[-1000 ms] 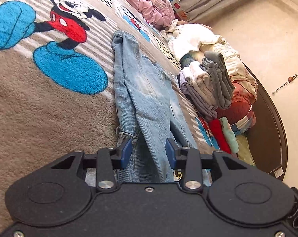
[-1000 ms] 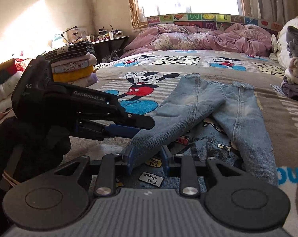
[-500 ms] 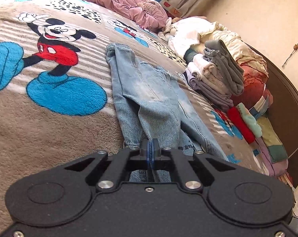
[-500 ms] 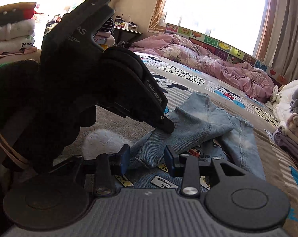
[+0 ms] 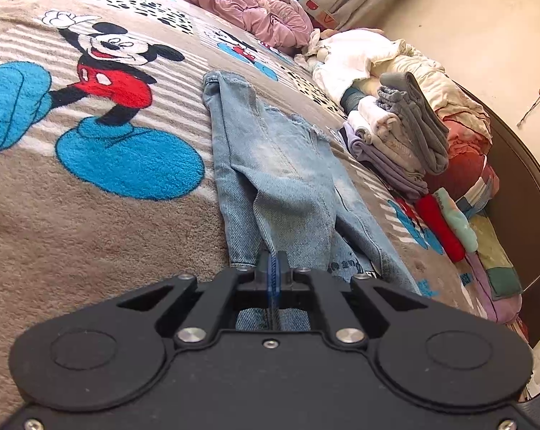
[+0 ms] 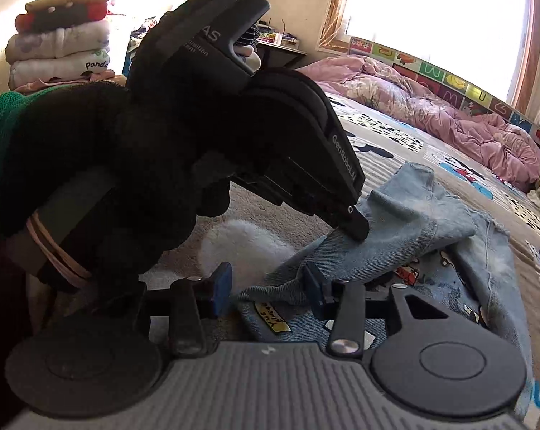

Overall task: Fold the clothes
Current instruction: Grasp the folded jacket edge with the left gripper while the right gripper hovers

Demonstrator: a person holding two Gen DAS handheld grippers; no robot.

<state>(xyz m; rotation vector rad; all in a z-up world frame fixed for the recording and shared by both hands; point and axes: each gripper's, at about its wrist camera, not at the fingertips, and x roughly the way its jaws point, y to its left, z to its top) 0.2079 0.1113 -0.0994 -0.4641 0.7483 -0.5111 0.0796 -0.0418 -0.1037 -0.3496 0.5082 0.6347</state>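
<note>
Pinching the jeans (image 5: pixel 280 179), left claw (image 5: pixel 272 268) slants down; right claw (image 6: pixel 266 288) gapes.

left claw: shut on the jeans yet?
Shut on the jeans: left claw has its blue pads pressed together, denim pinched between them.

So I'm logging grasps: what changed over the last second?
The left gripper went from open to shut on the jeans at the near waist edge, and has lifted that fold. The right gripper stays open, low by the same edge. The jeans' legs still lie flat on the blanket; the folded stacks are unmoved.
</note>
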